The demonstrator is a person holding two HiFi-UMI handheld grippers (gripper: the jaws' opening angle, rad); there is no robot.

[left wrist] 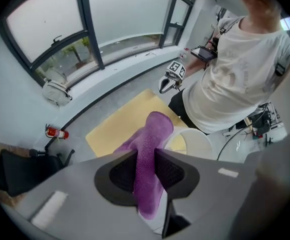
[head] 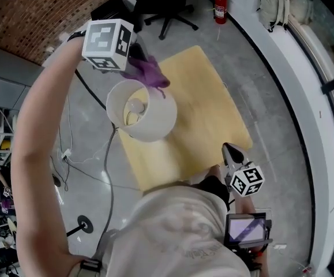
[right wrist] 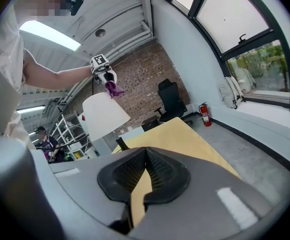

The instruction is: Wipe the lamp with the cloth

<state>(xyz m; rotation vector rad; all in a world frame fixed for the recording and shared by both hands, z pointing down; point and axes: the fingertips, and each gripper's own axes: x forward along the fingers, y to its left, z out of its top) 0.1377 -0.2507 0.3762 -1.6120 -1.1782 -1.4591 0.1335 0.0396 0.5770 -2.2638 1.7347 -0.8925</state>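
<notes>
- Over the lamp [head: 149,120], at the left edge of the pale yellow surface [head: 210,103], the left hand-held gripper [left wrist: 146,156] points steeply down, its jaws clenched on the purple cloth [head: 150,73].
- One end of the cloth hangs at the far rim of the white shade; from the head view I cannot tell whether it touches.
- Right of the lamp the surface is bare out to its far and right edges.
- The right hand-held gripper [head: 231,152] sits low by the person's waist at the near edge, jaws pressed together on nothing.
- Grey floor [head: 270,137] lies open on the right up to the curved wall.
- An office chair [head: 167,4] stands beyond the far corner, a fire extinguisher [head: 220,7] and backpack [head: 272,7] against the wall.
- Cables [head: 89,163] trail over the floor on the left.
</notes>
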